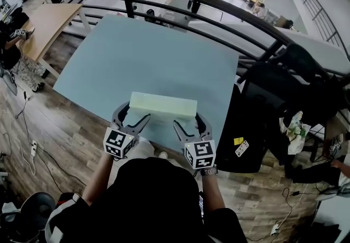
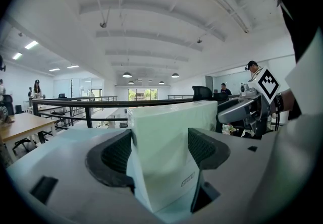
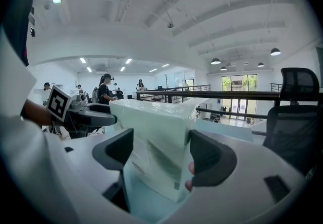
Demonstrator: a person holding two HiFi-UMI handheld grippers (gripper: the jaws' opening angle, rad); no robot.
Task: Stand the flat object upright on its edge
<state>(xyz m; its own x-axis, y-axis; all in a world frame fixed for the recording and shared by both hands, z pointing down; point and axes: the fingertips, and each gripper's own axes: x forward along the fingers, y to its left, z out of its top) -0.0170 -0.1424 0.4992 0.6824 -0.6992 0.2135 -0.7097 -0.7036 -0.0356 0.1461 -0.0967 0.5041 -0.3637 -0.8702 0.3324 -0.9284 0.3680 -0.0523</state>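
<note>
From the head view, a pale green box [image 1: 164, 106] was over the near part of a blue-grey table [image 1: 136, 56]. The left claw [image 1: 134, 115] held its left end and the right claw [image 1: 188, 121] held its right end (whether the box touched the table I could not tell).

In the left gripper view, the left claw [image 2: 160, 147] was closed on the box [image 2: 171, 117], which filled the space between both pads.

In the right gripper view, the right claw [image 3: 159, 150] gripped the box [image 3: 156, 122] in the same way, between its jaws.
</note>
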